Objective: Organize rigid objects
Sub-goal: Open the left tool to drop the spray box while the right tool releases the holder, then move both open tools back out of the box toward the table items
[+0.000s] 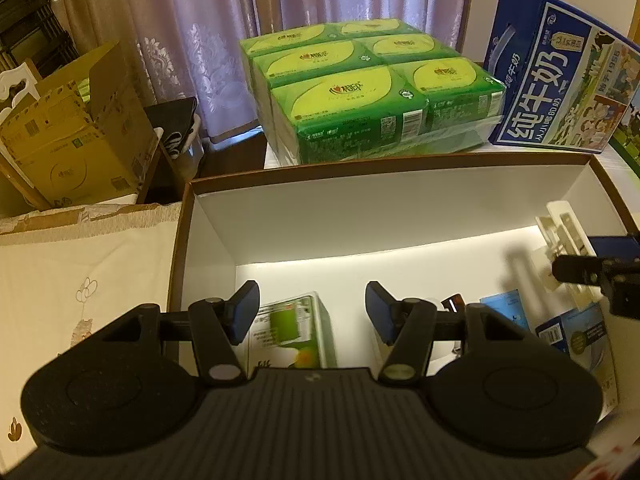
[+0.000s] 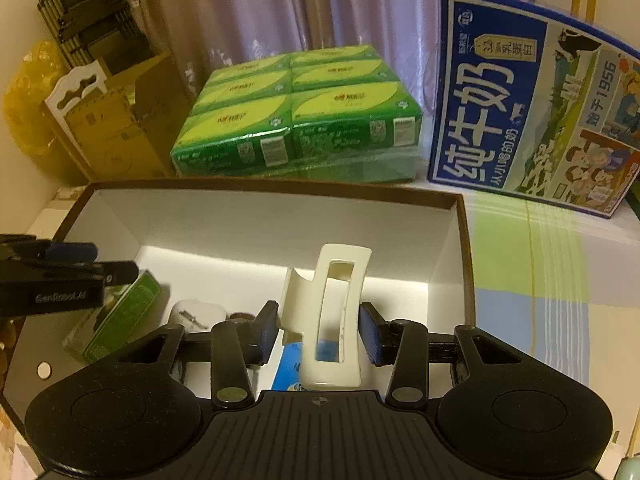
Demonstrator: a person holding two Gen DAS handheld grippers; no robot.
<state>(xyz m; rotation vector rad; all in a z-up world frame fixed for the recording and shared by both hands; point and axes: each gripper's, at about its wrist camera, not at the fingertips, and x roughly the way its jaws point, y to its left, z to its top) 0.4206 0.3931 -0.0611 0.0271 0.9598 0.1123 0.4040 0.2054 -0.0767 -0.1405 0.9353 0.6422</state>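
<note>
A cream plastic claw hair clip (image 2: pixel 334 312) stands upright between the blue-padded fingers (image 2: pixel 267 332) of the right gripper (image 2: pixel 320 334), just above the inside of a shallow white cardboard box with a brown rim (image 2: pixel 256 220). The left pad presses against the clip's side; the right pad looks to be at its other flank, so the fingers pinch it at a narrow spread. Under the clip lies a light blue packet (image 2: pixel 289 364), and further left on the box floor a small white charger-like block (image 2: pixel 196 314) and a green-labelled carton (image 2: pixel 124 316) lying tilted.

The left gripper (image 1: pixel 312 312) hangs over the left half of the same box (image 1: pixel 360 200), its fingers (image 1: pixel 242 312) spread about halfway with nothing between them. Beneath the gap sits the green-labelled carton (image 1: pixel 292 328), apart from the pads. At the right edge of that view the clip (image 1: pixel 560 232) shows again, with the right gripper's dark tip (image 1: pixel 592 268) beside it.

Behind the box, on the bench, rest a shrink-wrapped block of green tissue packs (image 2: pixel 300 120) and a blue milk carton case with white lettering (image 2: pixel 520 108), propped upright. A brown cardboard box (image 1: pixel 72 136) stands off to the left before the pale curtains (image 1: pixel 208 20).
</note>
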